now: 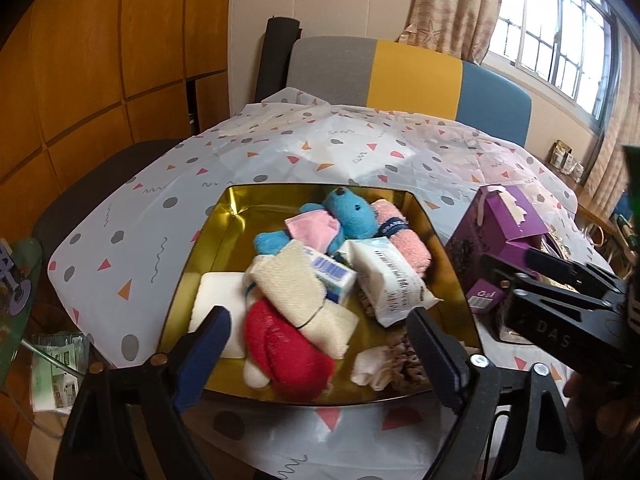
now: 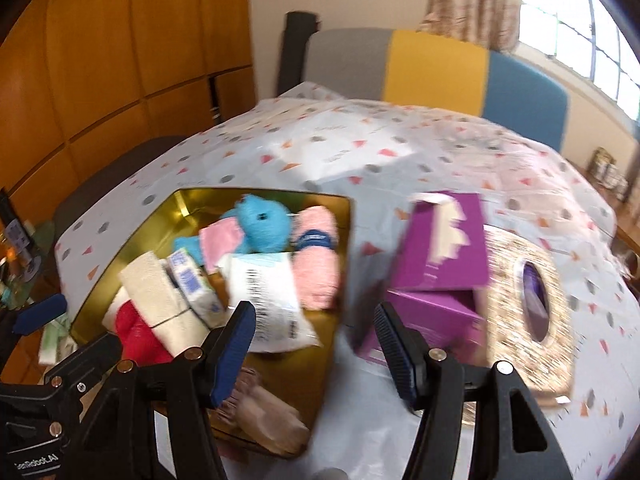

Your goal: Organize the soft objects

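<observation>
With both tongs hanging above the table and nothing gripped, risks read as follows.

Left gripper (image 1: 318, 354): lower centre of the left wrist view; jaws spread wide, empty, poised over the near half of the gold tray.

Right gripper (image 2: 316, 338): lower centre of the right wrist view; jaws about half spread, nothing between the pads; picture blurred.

Gold tray (image 1: 192, 240): centre of frame on the patterned tablecloth (image 1: 120, 216); heaped with soft things.

Contents: blue plush bear (image 1: 348, 216) at the far side, pink rolled towel (image 1: 404, 236) to its right, white tissue pack (image 1: 394, 280) centre right, cream cloth (image 1: 296, 292) lying over a red plush (image 1: 288, 356) at the near edge.

Outside the tray: purple box (image 2: 440, 248) right of centre, flap raised, just beside the tray; glittery tissue cover (image 2: 528, 292) further right.

Risk, pile: cream cloth rests loosely atop the red plush; probably slides off or drags neighbours if either gets pulled.

Risk, box: close to the right tongs; likely tipped by a careless sweep.

Risk, tongs: close together; could collide over the tray.
</observation>
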Motion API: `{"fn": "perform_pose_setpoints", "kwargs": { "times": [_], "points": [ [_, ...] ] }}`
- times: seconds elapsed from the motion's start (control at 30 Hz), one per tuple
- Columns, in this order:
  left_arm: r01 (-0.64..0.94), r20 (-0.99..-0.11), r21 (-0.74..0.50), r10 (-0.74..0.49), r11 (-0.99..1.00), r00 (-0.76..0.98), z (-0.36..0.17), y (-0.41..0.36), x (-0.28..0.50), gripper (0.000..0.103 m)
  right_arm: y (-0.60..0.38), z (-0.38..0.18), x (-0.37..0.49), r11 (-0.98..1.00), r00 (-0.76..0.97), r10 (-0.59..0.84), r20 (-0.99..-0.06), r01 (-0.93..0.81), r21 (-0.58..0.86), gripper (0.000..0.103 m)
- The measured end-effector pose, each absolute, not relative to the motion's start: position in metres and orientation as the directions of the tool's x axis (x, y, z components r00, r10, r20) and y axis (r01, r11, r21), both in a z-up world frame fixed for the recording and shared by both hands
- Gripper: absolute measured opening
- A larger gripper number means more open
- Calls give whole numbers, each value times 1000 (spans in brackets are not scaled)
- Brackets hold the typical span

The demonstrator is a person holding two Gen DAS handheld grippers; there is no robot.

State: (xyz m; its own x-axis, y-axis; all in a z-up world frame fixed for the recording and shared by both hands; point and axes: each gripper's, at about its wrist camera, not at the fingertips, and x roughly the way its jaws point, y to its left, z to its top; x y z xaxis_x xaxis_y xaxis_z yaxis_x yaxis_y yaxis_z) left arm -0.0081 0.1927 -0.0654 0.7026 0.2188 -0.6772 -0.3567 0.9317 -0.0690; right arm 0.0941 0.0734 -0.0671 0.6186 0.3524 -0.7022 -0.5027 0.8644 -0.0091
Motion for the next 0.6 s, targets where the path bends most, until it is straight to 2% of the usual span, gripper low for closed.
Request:
{"fn": "perform_pose_setpoints", "kwargs": {
  "times": [0.17, 0.6],
  "points": [
    [-336, -655, -46, 225, 941, 722, -60, 170, -4, 103, 38, -59, 84, 923, 698, 277, -661, -384, -19, 63],
    [-291, -640, -16, 214, 956, 738, -59, 130, -6, 103, -12, -64, 63, 968, 750, 182, -636, -250, -17, 63]
  ]
}}
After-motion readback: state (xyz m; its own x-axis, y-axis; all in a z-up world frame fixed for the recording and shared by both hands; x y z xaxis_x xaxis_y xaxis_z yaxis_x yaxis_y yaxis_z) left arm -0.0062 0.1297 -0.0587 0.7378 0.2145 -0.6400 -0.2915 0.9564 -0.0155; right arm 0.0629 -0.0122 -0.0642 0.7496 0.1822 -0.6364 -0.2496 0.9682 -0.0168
